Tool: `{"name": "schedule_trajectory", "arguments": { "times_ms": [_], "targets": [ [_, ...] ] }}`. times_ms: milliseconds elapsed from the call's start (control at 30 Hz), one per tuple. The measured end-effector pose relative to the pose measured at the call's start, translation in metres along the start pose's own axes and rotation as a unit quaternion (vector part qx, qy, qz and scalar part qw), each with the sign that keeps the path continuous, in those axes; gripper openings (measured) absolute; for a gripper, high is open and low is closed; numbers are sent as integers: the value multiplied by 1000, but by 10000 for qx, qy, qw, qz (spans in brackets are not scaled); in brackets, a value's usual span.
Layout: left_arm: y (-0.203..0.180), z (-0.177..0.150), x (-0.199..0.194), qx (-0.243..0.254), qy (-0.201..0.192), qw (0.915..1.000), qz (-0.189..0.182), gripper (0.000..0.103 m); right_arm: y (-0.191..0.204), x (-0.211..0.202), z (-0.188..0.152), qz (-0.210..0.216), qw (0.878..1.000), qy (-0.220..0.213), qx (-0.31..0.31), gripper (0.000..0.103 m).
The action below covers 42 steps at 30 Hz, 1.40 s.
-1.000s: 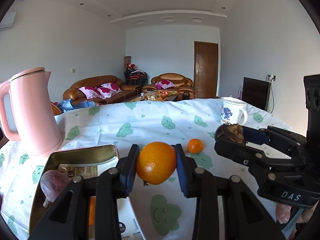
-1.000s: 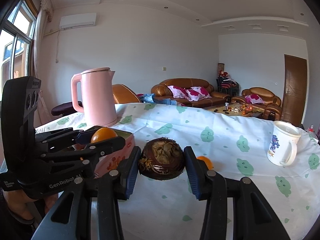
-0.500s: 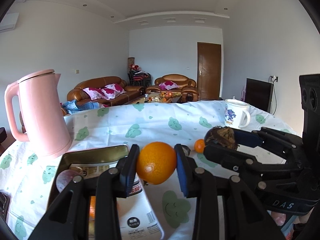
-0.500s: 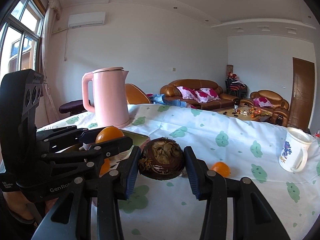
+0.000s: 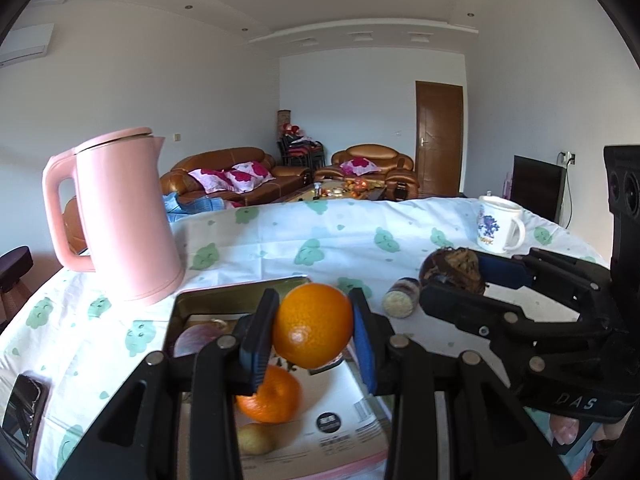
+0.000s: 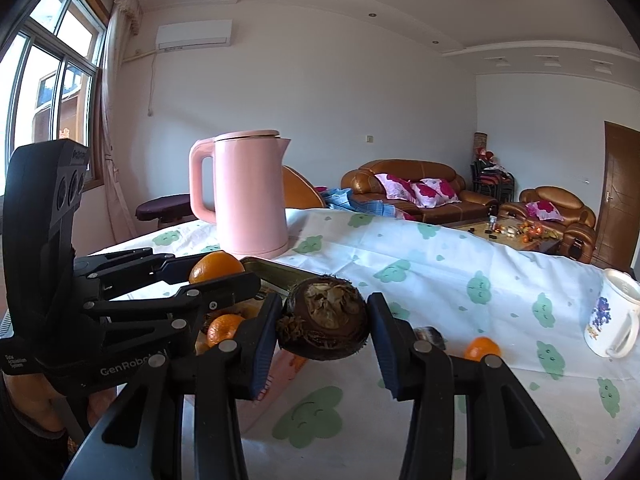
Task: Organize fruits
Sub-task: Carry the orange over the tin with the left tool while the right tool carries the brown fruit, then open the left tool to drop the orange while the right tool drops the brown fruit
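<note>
Left gripper (image 5: 314, 330) pinches an orange (image 5: 313, 330) above the open tin box (image 5: 240, 300), which holds 1 more orange (image 5: 270, 398). Right gripper (image 6: 322, 322) clamps a brown fruit (image 6: 324, 322) just beside it. Pink kettle (image 5: 120, 220) behind the box, small jar (image 5: 400, 300) and mug (image 5: 498, 224) to the right

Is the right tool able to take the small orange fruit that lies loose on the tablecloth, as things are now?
Probably not yet. The right tool is shut on a dark brown dried fruit, so its fingers are full. The small orange fruit lies near, with nothing standing before it.
</note>
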<state>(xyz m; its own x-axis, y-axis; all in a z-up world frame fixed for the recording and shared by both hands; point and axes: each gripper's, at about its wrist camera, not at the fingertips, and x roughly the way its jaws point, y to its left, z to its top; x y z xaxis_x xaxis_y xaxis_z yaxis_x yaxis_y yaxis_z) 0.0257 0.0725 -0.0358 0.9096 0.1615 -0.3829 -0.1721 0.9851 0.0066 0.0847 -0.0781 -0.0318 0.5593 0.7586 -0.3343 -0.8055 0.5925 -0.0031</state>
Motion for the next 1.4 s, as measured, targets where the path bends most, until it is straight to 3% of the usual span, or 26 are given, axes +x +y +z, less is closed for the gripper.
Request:
{"name": "schedule_trajectory", "arguments": {
  "times_ms": [933,1133,1400],
  "targets": [
    [43,-20,-12,-55,247,9985,479,37,46,34,3,535,9979,299,-219,46],
    [54,-25,-11,-101,445,9975,546,37,54,45,1,656,9963,499,-260,46],
    [59,-35,-5,-112,905,9954,303,37,54,60,-1,846,9927,839,-172,46]
  ]
}}
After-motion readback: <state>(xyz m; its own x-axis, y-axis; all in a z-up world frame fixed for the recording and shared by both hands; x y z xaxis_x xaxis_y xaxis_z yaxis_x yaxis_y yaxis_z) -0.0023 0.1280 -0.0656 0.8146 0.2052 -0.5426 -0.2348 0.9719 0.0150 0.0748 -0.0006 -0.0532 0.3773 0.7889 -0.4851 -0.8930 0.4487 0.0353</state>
